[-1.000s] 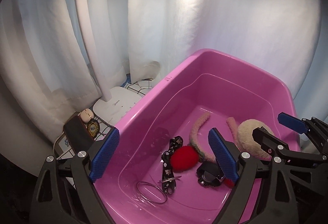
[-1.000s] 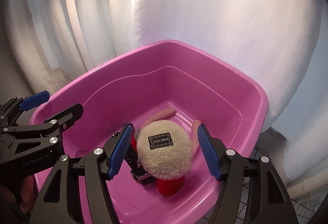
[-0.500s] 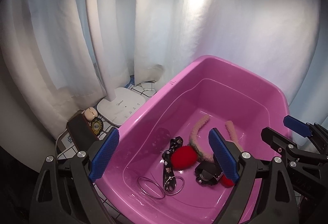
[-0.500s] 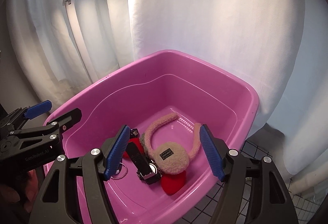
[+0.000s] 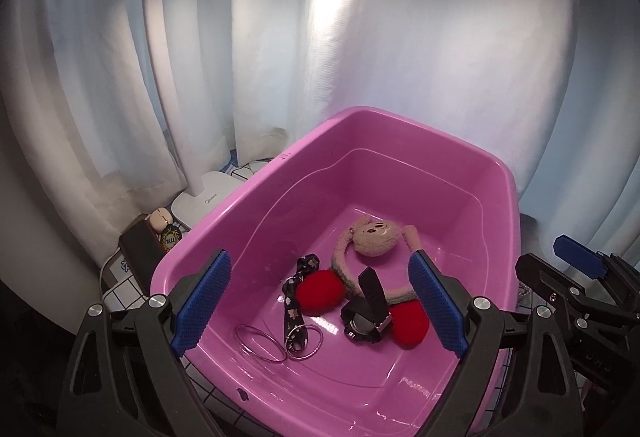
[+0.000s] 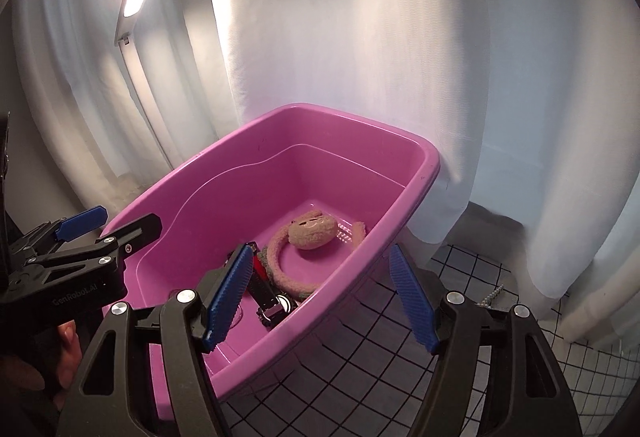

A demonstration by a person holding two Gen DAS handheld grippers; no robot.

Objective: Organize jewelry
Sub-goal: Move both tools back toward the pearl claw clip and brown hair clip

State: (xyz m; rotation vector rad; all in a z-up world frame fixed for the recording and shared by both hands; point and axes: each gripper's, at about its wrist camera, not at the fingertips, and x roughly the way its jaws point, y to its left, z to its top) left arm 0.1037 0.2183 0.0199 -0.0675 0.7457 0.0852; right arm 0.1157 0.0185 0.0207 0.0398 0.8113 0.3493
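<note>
both grippers idle above the pink tub (image 5: 256, 205), nothing in either one. left gripper (image 5: 320, 301) has jaws spread wide, framing the pile on the tub floor, so it looks staged for a pick or just backed off, can't say which. right gripper (image 6: 320, 301) also spread wide, sitting over the tub's near right rim with one finger (image 6: 228, 293) inside the rim line and the other out over the grid mat (image 6: 460, 277). tub contents, all clustered at the near end: plush monkey headband (image 5: 374, 237) with its band curving round, two red pompoms (image 5: 318, 291), black wristwatch (image 5: 366, 313) leaning against them, patterned lanyard strap (image 5: 294, 291) with key ring, thin bangles (image 5: 260, 349) flat beside it. far half of the tub floor is bare. outside, left of the tub: desk lamp (image 5: 200, 197) base and a small dark box (image 5: 140, 253) with bits on top, too small to id. small beaded chain (image 6: 492, 295) lies on the mat at right, probably the next item to go in.
</note>
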